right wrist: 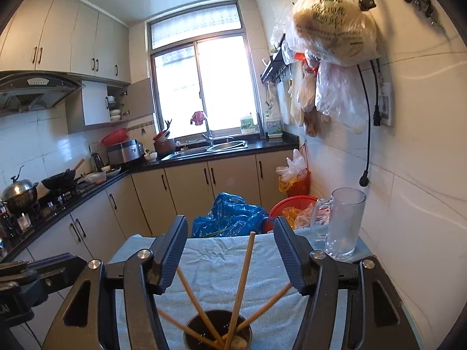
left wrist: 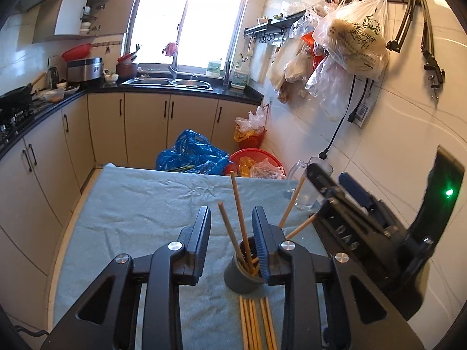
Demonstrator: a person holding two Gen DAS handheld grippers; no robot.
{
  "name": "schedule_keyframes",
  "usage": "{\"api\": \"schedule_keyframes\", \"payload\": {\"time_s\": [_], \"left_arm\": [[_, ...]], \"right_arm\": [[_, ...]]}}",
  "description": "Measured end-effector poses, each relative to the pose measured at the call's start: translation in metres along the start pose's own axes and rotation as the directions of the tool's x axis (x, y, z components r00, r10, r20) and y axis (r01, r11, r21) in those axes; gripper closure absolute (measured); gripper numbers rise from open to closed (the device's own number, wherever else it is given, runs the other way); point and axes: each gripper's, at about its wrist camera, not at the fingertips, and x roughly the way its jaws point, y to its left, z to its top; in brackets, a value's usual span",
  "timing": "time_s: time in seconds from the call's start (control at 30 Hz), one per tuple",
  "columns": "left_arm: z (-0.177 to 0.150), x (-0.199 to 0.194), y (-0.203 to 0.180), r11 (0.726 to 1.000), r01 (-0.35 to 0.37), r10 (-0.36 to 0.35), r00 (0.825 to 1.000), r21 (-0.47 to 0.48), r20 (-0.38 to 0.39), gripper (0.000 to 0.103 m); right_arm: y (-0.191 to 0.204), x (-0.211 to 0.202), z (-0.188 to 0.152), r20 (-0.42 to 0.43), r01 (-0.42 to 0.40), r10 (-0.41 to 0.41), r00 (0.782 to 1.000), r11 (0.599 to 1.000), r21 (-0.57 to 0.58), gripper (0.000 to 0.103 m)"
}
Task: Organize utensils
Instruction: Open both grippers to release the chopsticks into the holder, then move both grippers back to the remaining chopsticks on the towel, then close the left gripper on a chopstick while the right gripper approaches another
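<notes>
On the towel-covered bench, a dark cup holds four chopsticks, with loose chopsticks lying just near of it. Both the left hand-held gripper and the right hand-held gripper are spread, gripping nothing. A glass mug stands at the far right.

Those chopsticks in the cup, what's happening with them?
A person with a gripper in each hand is tidying chopsticks. Four already lean in the dark cup on the blue cloth. More loose chopsticks lie on the cloth in front of the cup. The left gripper and the right gripper both have open jaws and hold nothing. A glass mug stands by the wall.
</notes>
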Motion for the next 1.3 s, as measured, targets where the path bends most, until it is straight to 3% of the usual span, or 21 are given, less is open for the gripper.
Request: {"api": "schedule_keyframes", "payload": {"time_s": [0.1,0.27,0.5,0.6,0.73,0.8,0.87,0.9,0.97,1.17,1.3], "left_arm": [[-0.005,-0.023,-0.001,1.0,-0.002,0.002,1.0,0.003,0.014,0.075],[-0.021,-0.059,-0.001,1.0,-0.012,0.011,0.999,0.018,0.045,0.06],[-0.074,-0.068,0.01,1.0,-0.015,0.015,0.999,0.007,-0.038,0.059],[-0.106,-0.053,0.016,1.0,-0.013,0.012,0.993,-0.008,-0.115,0.059],[-0.144,-0.02,0.012,1.0,-0.017,0.021,0.976,0.021,-0.215,0.059],[-0.164,0.001,0.008,0.999,-0.014,0.025,0.961,0.043,-0.276,0.06],[-0.179,0.018,0.004,0.998,-0.009,0.029,0.948,0.065,-0.316,0.07],[-0.185,0.027,0.001,0.997,-0.005,0.031,0.941,0.077,-0.337,0.072],[-0.195,0.041,-0.006,0.995,0.011,0.027,0.93,0.1,-0.366,0.075],[-0.205,0.076,-0.02,0.99,0.045,0.016,0.911,0.137,-0.413,0.08],[-0.205,0.091,-0.022,0.989,0.054,0.011,0.903,0.14,-0.429,0.085]], "right_arm": [[0.0,-0.025,0.007,0.01,0.005,-0.005,1.0,1.0,-0.007,0.034],[-0.003,-0.072,0.012,0.012,0.012,-0.012,1.0,0.998,-0.059,0.018],[-0.024,-0.113,-0.019,-0.144,0.035,-0.069,0.987,0.973,-0.229,0.015],[-0.04,-0.116,-0.047,-0.282,0.024,-0.107,0.954,0.958,-0.284,0.015],[-0.066,-0.111,-0.102,-0.49,-0.049,-0.07,0.869,0.973,-0.227,0.015],[-0.076,-0.105,-0.129,-0.557,-0.09,-0.018,0.831,0.982,-0.166,0.026],[-0.079,-0.098,-0.155,-0.606,-0.108,0.011,0.795,0.986,-0.125,0.046],[-0.08,-0.092,-0.17,-0.629,-0.12,0.037,0.777,0.989,-0.09,0.05],[-0.079,-0.084,-0.188,-0.647,-0.141,0.088,0.757,0.99,-0.031,0.057],[-0.076,-0.063,-0.204,-0.65,-0.153,0.173,0.74,0.984,0.088,0.057],[-0.073,-0.051,-0.203,-0.654,-0.142,0.179,0.735,0.984,0.109,0.057]]}}
